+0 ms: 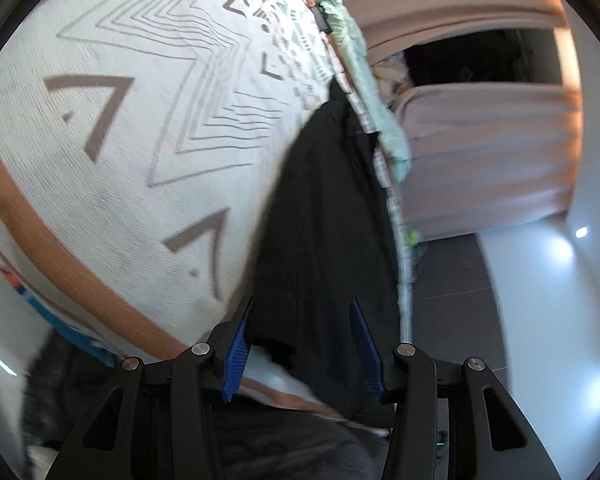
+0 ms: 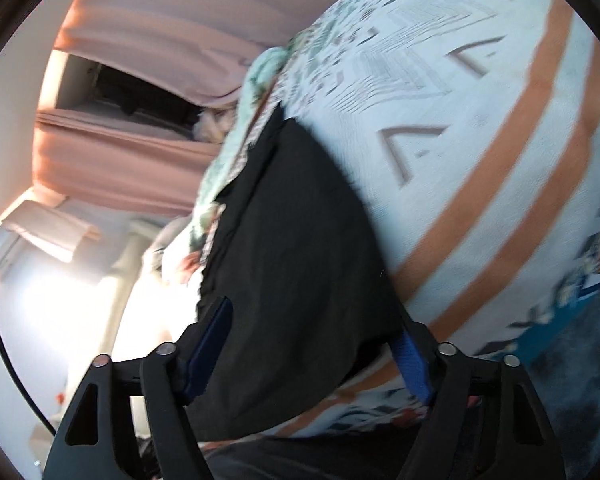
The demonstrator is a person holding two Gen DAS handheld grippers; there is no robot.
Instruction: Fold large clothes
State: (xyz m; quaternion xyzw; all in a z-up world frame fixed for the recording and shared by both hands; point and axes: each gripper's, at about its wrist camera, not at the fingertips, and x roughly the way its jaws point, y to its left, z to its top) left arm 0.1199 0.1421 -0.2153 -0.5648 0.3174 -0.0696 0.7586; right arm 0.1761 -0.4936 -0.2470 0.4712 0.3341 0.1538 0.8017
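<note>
A black garment (image 1: pixel 324 220) lies along the edge of a bed covered with a white patterned spread (image 1: pixel 120 140). In the left wrist view my left gripper (image 1: pixel 302 312) is open, its blue-padded fingers (image 1: pixel 236 356) standing either side of the garment's near end. In the right wrist view the same black garment (image 2: pixel 296 248) fills the middle, and my right gripper (image 2: pixel 312 320) is open with its fingers (image 2: pixel 204 344) wide on either side of the cloth. Whether either gripper touches the cloth I cannot tell; the frames are blurred.
The bedspread (image 2: pixel 480 140) has orange stripes and grey chevrons. A mint-green cloth (image 1: pixel 364 80) lies along the bed edge beyond the garment. Pink curtains (image 1: pixel 480 152) and a dark window opening (image 1: pixel 480 60) stand behind, with dark floor tiles (image 1: pixel 452 300) beside the bed.
</note>
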